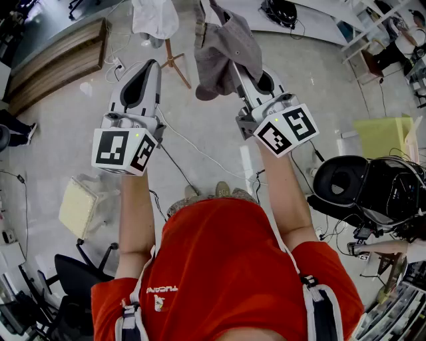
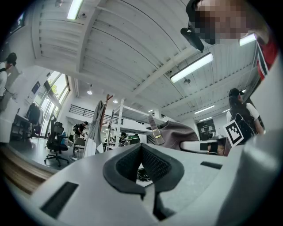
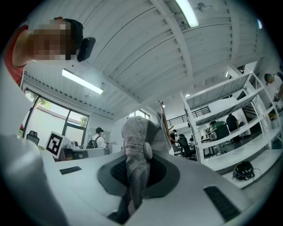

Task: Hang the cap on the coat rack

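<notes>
Cap (image 1: 226, 46), grey, hangs pinched in the right gripper (image 1: 245, 78), whose jaws press together on its fabric, at 12 o'clock from the person's red shirt (image 1: 219, 266). At 10 o'clock the left gripper (image 1: 141, 83) has its jaws pressed together on nothing. Between them, just beside the cap's left edge, stands the coat rack (image 1: 177, 63) with a white garment (image 1: 154, 16) on it. Bare floor (image 1: 213, 126) lies open between both grippers.
</notes>
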The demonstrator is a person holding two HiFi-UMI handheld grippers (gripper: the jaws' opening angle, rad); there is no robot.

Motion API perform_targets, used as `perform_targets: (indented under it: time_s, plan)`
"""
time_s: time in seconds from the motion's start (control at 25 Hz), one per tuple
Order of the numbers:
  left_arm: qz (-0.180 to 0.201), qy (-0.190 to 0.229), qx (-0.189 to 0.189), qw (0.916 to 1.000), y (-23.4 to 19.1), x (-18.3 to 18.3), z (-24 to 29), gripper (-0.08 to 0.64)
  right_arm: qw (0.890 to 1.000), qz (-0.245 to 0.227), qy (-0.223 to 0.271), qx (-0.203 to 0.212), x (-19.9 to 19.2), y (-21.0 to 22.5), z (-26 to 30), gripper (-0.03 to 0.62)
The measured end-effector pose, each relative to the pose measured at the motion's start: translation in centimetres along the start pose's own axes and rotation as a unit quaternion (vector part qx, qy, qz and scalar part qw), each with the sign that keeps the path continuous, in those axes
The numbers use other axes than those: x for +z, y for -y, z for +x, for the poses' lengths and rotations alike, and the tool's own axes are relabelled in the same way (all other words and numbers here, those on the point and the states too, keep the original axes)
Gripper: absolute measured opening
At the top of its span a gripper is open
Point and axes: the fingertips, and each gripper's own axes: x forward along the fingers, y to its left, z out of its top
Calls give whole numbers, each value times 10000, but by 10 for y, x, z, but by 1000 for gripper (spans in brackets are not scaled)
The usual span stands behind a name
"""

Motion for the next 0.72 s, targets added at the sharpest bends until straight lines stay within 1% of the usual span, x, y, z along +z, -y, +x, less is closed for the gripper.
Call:
perform_targets:
  time_s: [0.16, 0.48, 0.6, 0.72]
  plan:
    - [-95, 76, -29, 9999, -8, -6, 3, 8, 10000, 39, -70, 17, -8, 3, 7, 29]
    - [-450, 170, -15, 9988, -24, -21, 1, 8, 9988, 443, -203, 57, -25, 9, 3, 29]
    - [-411, 172, -4, 9990, -35, -17, -1, 8, 9985, 524, -143, 102, -24, 14, 16, 29]
    - [-297, 180, 73, 9994, -57, -10, 14, 8, 9981, 557, -50, 250, -18, 35, 50, 29]
